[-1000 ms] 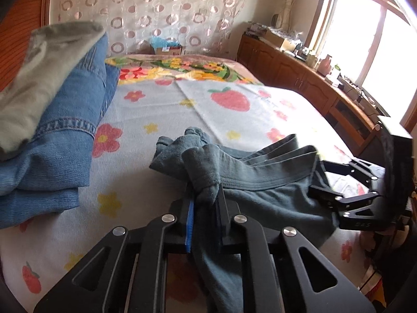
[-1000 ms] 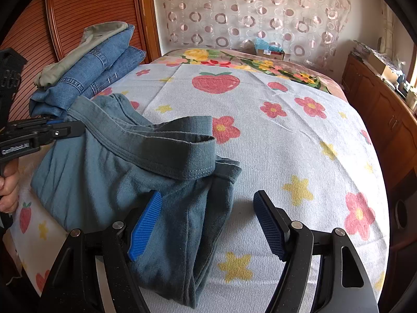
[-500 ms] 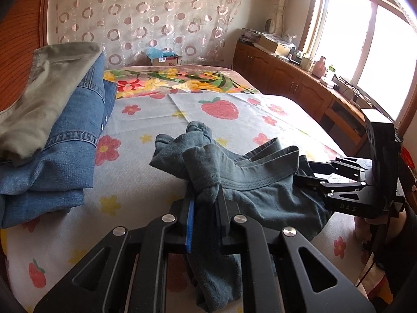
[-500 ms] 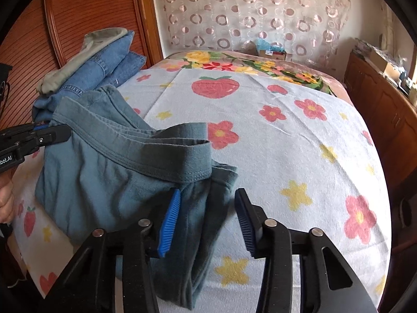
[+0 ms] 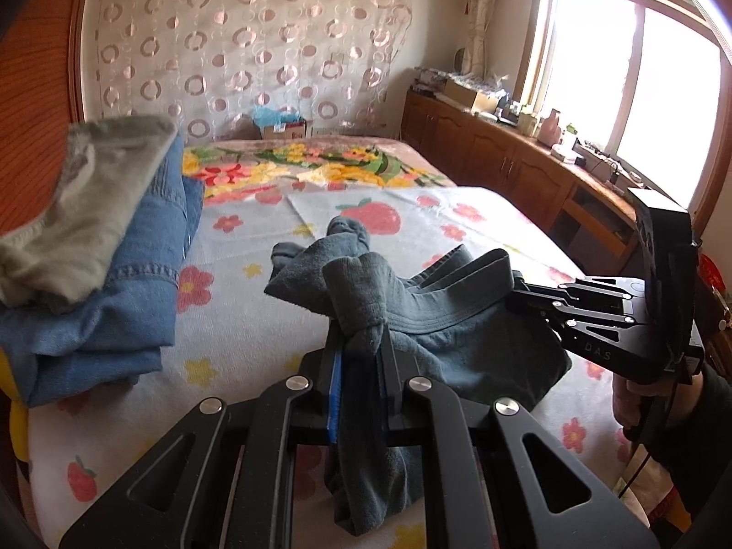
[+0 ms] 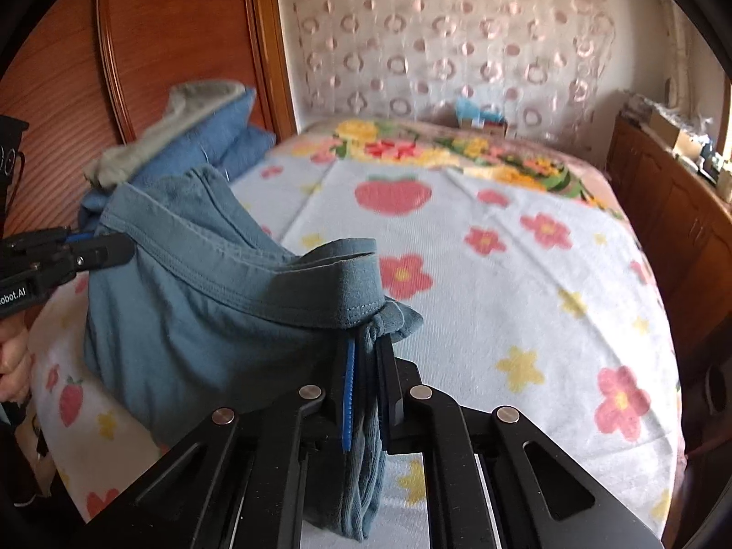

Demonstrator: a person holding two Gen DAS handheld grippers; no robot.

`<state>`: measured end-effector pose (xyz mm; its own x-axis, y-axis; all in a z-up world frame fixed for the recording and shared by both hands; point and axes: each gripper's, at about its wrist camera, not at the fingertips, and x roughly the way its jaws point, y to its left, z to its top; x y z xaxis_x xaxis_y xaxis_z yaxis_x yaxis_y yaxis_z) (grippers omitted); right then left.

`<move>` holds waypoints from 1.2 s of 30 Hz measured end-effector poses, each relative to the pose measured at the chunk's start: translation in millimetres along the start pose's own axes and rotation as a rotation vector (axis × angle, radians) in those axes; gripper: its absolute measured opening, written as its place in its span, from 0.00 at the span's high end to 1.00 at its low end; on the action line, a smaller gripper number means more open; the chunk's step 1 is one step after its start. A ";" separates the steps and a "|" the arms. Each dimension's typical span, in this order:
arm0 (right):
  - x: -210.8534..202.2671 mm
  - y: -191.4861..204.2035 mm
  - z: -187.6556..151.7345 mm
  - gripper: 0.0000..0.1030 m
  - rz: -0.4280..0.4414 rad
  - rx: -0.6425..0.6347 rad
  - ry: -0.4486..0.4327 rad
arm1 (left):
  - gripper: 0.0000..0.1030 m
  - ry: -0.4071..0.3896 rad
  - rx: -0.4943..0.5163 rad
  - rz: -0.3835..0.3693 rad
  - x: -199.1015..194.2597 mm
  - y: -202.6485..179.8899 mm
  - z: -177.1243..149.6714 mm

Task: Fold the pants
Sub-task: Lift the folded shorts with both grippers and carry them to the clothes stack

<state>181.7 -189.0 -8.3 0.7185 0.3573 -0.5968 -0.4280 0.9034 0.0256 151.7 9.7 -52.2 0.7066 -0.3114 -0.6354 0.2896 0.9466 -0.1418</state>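
The grey-blue pants hang bunched between my two grippers above the flowered bed sheet. My left gripper is shut on one end of the waistband; cloth hangs down between its fingers. My right gripper is shut on the other end of the waistband of the pants. The right gripper shows in the left wrist view at the right, and the left gripper shows in the right wrist view at the left. The waistband stretches between them, lifted off the bed.
A stack of folded blue jeans with a grey-green garment on top lies at the bed's left by the wooden headboard. Wooden cabinets run along the right under the window. A small box stands at the far wall.
My right gripper closed from wide open onto the pants' waistband end. Both grippers then lifted, raising the pants off the sheet.
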 end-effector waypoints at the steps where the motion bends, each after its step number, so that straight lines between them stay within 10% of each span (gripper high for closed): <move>1: -4.5 0.6 0.6 0.92 -0.001 -0.002 -0.012 | 0.87 -0.012 0.003 -0.001 -4.7 -1.4 2.0; 22: -83.9 1.9 24.4 0.92 -0.003 -0.033 -0.236 | 0.87 -0.186 0.090 0.033 -82.3 -26.1 51.4; 36: -58.9 -3.9 27.2 0.92 0.016 -0.073 -0.286 | 0.87 -0.214 0.075 0.074 -87.7 -6.0 55.2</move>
<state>156.0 -207.1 48.5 0.8322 0.4330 -0.3463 -0.4714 0.8814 -0.0310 123.6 26.7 46.3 0.8460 -0.2593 -0.4659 0.2731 0.9612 -0.0389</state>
